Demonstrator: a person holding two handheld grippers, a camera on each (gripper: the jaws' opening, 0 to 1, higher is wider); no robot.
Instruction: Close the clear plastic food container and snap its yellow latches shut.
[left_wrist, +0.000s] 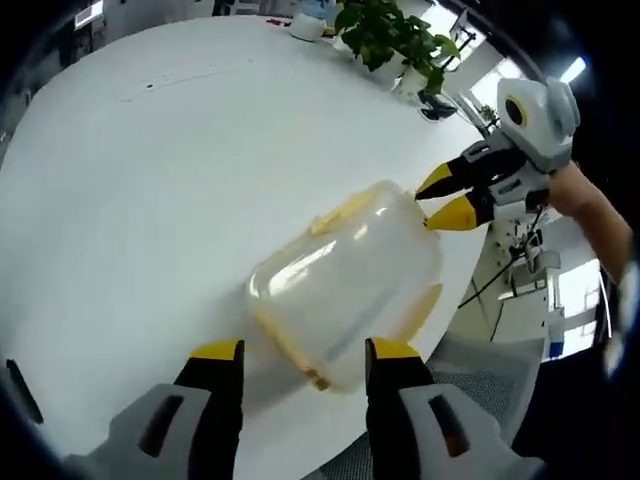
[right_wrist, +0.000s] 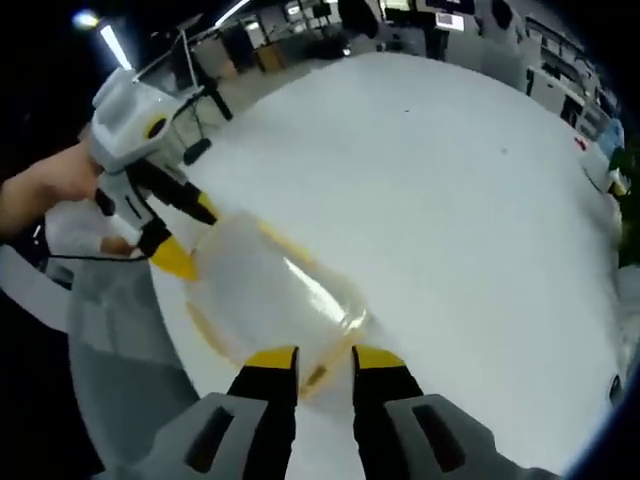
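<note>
1. Container (left_wrist: 345, 285): clear plastic, lying near the edge of the white bench (left_wrist: 150, 180), lid seemingly on; the inside appears empty, so it is judged light and easily pushed along the smooth top.
2. Walls: thin, glossy, judged slippery and somewhat springy; a hard squeeze on the body may bow it, so pressure is best placed on the rim.
3. Latches (left_wrist: 335, 213): yellow strips are seen along the rim sides, one more at the near end (right_wrist: 315, 378); whether any is snapped cannot be told. They are judged stiff, hinged and small, best pressed flat from outside.
4. Left tool (left_wrist: 305, 352): jaws apart, set at the container's near end, straddling it without a clear clamp.
5. Right tool (right_wrist: 312, 355): jaws slightly apart at the opposite end, the tips just at the rim; contact cannot be told.
6. Handling: the ends are judged best braced together, since a one-sided push may slide the container off the bench.
</note>
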